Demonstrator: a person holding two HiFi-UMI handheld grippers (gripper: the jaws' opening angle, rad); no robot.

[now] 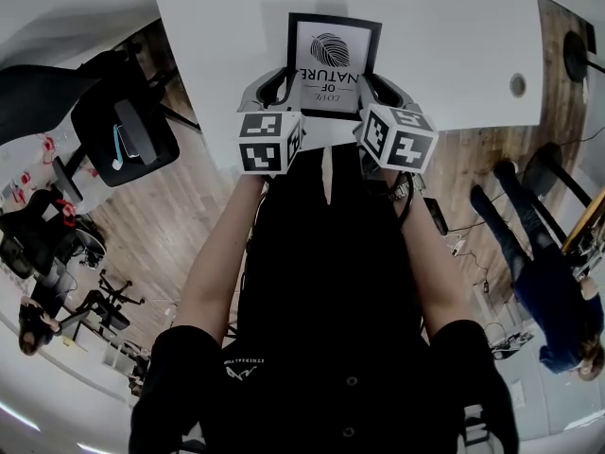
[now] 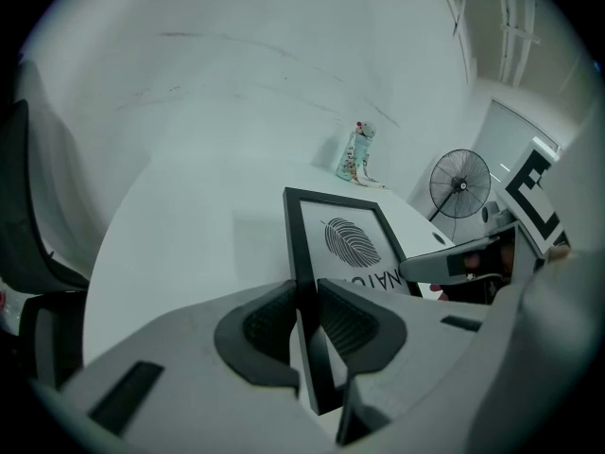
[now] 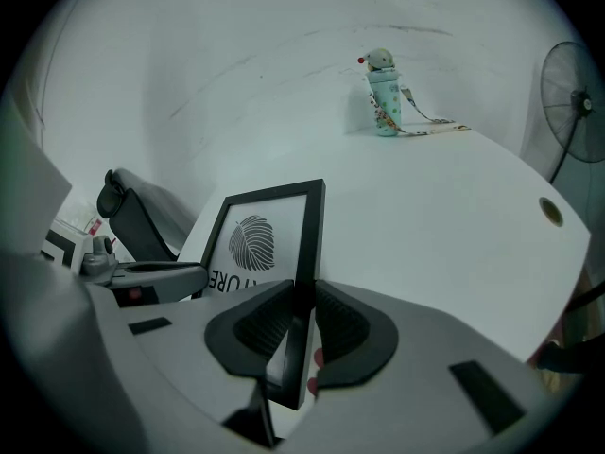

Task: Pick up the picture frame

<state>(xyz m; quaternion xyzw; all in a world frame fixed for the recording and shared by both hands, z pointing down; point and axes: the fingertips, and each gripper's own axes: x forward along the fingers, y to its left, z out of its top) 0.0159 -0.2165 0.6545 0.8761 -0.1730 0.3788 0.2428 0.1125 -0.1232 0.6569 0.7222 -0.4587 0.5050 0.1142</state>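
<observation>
A black picture frame (image 1: 333, 62) with a leaf print hangs tilted above the white table (image 1: 454, 55), held from both sides. My left gripper (image 1: 277, 85) is shut on the frame's left edge (image 2: 304, 253), its ribbed pads pressing the black moulding. My right gripper (image 1: 378, 88) is shut on the frame's right edge (image 3: 309, 244) in the same way. In the left gripper view the right gripper's finger (image 2: 463, 258) shows past the frame; in the right gripper view the left gripper's finger (image 3: 151, 274) shows likewise.
A pale patterned bottle (image 3: 384, 97) with a strap stands at the table's far edge. A cable hole (image 1: 517, 85) lies at the table's right. Office chairs (image 1: 123, 130) stand left of the table, a fan (image 2: 460, 185) and a person (image 1: 544, 282) to the right.
</observation>
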